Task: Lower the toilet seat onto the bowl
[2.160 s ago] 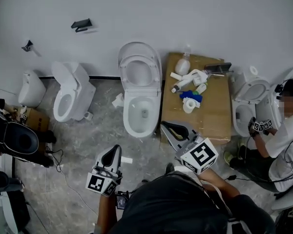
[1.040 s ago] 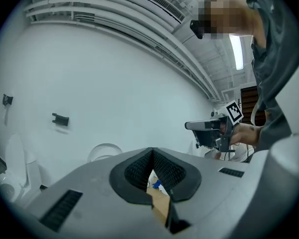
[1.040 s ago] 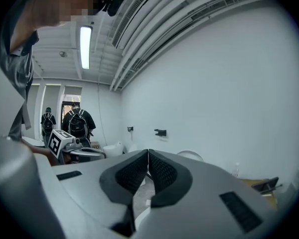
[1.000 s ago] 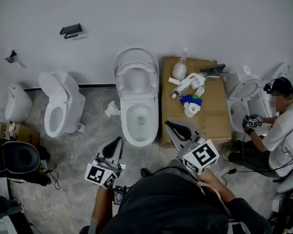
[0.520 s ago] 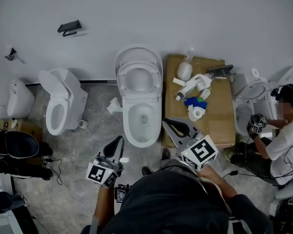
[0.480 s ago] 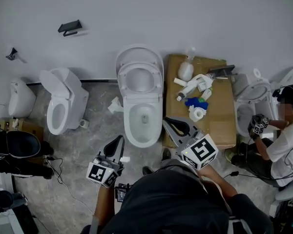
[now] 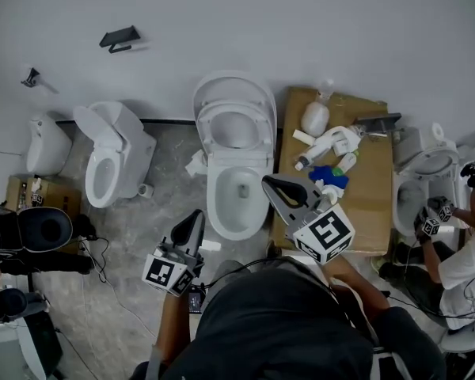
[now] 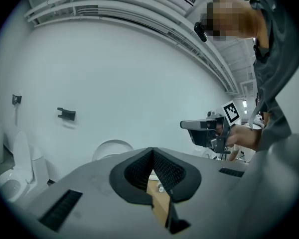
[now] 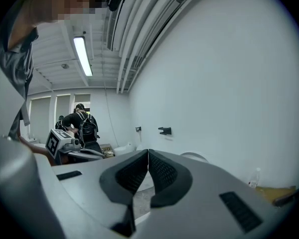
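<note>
- Right claw (image 7: 267, 183): jaws closed tip to tip, nothing between them, as the right gripper view (image 9: 148, 152) shows. It sits just right of the bowl's near right rim, over the near left corner of the cardboard box (image 7: 372, 188).
- Left claw (image 7: 198, 215): pads meet at the tips (image 8: 152, 150) and hold nothing. It sits near and slightly left of the bowl, over the floor.
- Change: against the views of a second ago, both claws have come closer to the toilet. The bowl now lies between them rather than beyond them. Neither touches it.
- Toilet seat (image 7: 212, 121): still raised, leaning back on the lid against the far wall, as in the earlier pictures.
- Bowl (image 7: 215, 200): open, rim bare.
- Reading: this is the approach, and lowering has not begun. The seat lies beyond the bowl, so a claw has to reach across to hook the seat's upper edge.
- Right of the toilet: the cardboard box carries a white bottle (image 7: 315, 119), a spray bottle (image 7: 332, 142) and a blue cloth (image 7: 328, 174). All lie close to the seat's right edge, so the right claw's path is tight.
- Left of the toilet: crumpled paper (image 7: 196, 165) on the floor; further left a second toilet (image 7: 115, 161). Neither lies between the claws and the seat.
- Far right: another person (image 7: 471, 260) works at another toilet, well apart.
</note>
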`<state>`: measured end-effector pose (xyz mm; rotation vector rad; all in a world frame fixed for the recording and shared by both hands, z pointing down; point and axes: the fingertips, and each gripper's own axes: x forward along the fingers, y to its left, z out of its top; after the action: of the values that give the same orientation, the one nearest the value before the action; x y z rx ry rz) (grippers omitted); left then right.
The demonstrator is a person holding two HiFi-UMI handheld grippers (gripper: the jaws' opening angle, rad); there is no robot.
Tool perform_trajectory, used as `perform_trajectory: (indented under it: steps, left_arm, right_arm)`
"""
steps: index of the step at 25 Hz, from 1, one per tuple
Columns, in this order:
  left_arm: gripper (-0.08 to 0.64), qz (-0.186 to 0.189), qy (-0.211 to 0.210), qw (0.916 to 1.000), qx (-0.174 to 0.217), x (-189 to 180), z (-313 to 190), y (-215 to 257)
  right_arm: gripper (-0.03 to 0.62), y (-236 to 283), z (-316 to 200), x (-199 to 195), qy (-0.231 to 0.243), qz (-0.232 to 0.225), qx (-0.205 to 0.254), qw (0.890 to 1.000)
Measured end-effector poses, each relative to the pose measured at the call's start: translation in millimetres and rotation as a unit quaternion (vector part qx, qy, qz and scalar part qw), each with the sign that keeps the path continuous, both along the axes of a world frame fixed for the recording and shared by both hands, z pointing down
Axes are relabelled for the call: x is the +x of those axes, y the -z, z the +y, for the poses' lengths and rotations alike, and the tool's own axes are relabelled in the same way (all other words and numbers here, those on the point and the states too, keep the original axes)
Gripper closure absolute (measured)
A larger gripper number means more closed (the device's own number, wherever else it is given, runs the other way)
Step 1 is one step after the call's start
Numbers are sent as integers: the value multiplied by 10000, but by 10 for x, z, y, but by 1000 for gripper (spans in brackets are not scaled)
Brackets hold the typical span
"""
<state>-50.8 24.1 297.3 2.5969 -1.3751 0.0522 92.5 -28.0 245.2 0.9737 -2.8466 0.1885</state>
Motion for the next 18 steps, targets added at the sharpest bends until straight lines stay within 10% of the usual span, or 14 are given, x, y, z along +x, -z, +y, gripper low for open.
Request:
perform_trajectory:
  steps: [18]
  left_arm:
    - [557,160,-657,9977,28,-469,-1147,-6]
  right_arm:
    - [584,-196,-763,-421,-575,281,-215,9977]
